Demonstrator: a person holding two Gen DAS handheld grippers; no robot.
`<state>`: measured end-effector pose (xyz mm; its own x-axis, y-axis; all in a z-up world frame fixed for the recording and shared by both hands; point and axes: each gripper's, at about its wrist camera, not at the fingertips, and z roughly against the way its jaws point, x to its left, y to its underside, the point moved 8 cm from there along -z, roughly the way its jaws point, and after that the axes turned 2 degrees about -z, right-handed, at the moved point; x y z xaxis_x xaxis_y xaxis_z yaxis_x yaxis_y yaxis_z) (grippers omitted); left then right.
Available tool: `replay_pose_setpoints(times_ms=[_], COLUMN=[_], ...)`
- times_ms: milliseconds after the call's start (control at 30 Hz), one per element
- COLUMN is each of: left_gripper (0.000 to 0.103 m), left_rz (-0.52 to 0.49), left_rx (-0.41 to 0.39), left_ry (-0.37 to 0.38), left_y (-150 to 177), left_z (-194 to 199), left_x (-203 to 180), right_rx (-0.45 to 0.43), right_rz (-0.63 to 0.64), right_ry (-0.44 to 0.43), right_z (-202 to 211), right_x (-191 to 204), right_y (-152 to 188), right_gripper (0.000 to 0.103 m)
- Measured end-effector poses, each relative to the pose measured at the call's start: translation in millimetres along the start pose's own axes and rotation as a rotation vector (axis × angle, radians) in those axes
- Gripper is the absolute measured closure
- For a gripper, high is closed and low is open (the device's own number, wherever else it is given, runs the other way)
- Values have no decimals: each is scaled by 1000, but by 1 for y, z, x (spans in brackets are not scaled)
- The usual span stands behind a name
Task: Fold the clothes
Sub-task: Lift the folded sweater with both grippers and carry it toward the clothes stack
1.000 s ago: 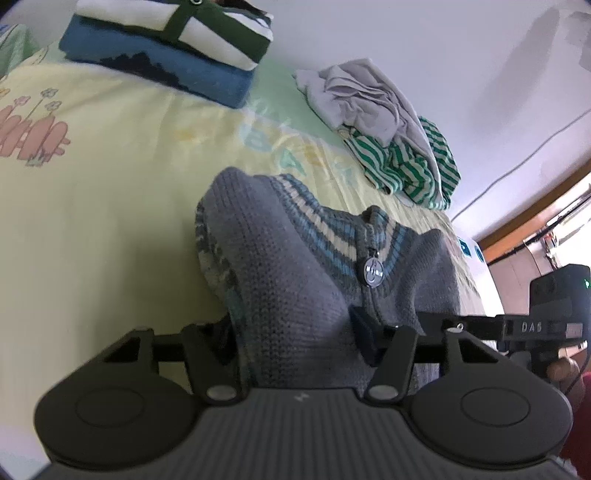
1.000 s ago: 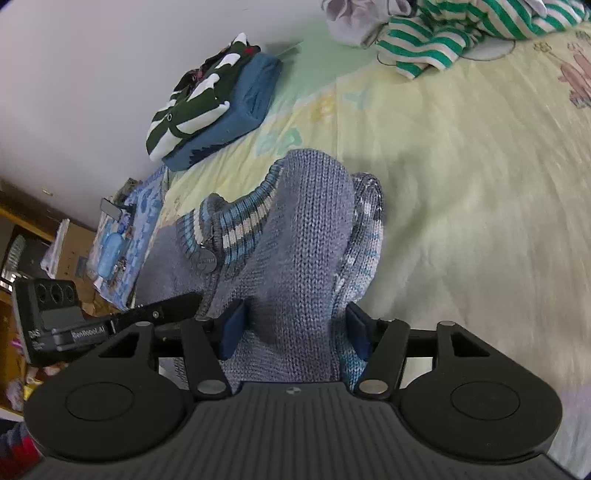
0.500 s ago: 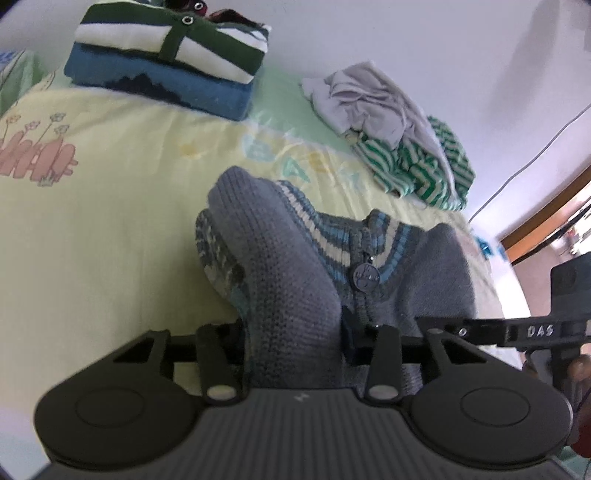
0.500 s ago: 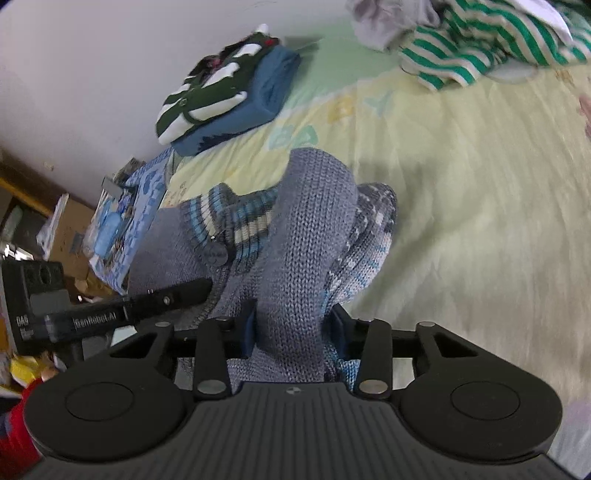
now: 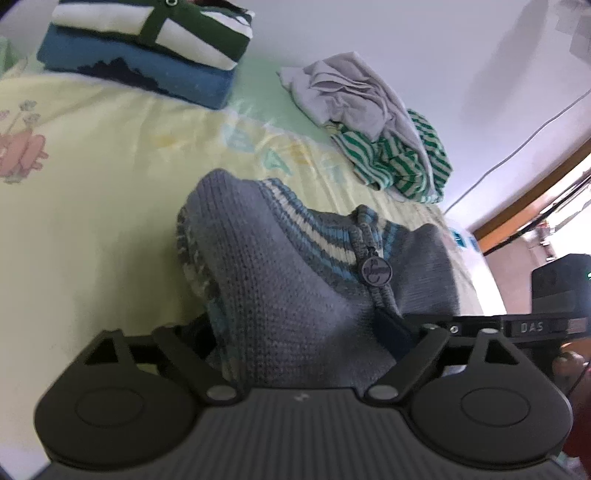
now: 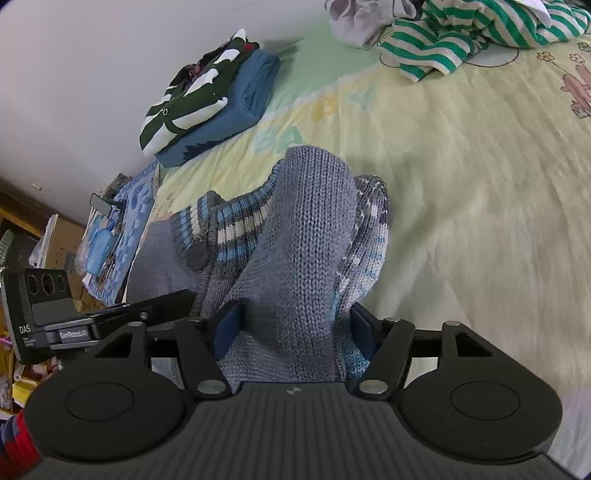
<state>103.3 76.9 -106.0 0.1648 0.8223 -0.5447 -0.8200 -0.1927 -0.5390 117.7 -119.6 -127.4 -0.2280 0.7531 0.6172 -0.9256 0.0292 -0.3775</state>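
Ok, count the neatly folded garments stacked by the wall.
2: a dark green and white striped top lies on a blue knitted sweater, at the bed's far edge. More may be hidden beneath.

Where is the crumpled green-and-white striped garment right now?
In the left wrist view, the striped garment lies far right on the bed, under a crumpled grey garment, beyond the grey knit sweater.

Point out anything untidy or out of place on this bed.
The crumpled grey garment and green-and-white striped garment lie heaped unfolded near the wall, unlike the neat folded stack. The grey knitted sweater sits bunched between both opening grippers.
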Motion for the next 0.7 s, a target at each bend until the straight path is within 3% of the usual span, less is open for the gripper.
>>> replay_pose_setpoints(times_ms=[100,167,200,300,367,467,500,533,600,700], left_gripper=[4,6,12,46,50,49,41,25,12,12], left_rz=[-12,-20,-24,12,56,73,78,87,82,12], left_rx=[7,6,1,-11,-14,-21,-26,-31,-38,-39], left_ry=[27,38,38,41,65,69,76,87,94,50], left_y=[0,0,1,0,0,0,0,0,0,2], left_z=[-2,-2,0,8,10,10,9,9,6,1], left_x=[-3,-3,-1,12,20,20,17,15,8,-3], right_rx=[-8,-5,-2,2,2,-2,0,1,7,20], right_rz=[-5,8,12,-11,-33,-82,-72,-62,-40,-25], right_ry=[-12,3,9,-5,-29,-60,-61,-62,-71,-89], right_z=[-4,-6,-6,-3,0,2,2,1,0,-1], right_x=[2,4,4,1,-5,-10,-8,-5,-2,-2], right_y=[-3,-3,-3,-1,2,4,5,5,4,3], right_gripper=[32,41,43,51,54,51,49,46,41,41])
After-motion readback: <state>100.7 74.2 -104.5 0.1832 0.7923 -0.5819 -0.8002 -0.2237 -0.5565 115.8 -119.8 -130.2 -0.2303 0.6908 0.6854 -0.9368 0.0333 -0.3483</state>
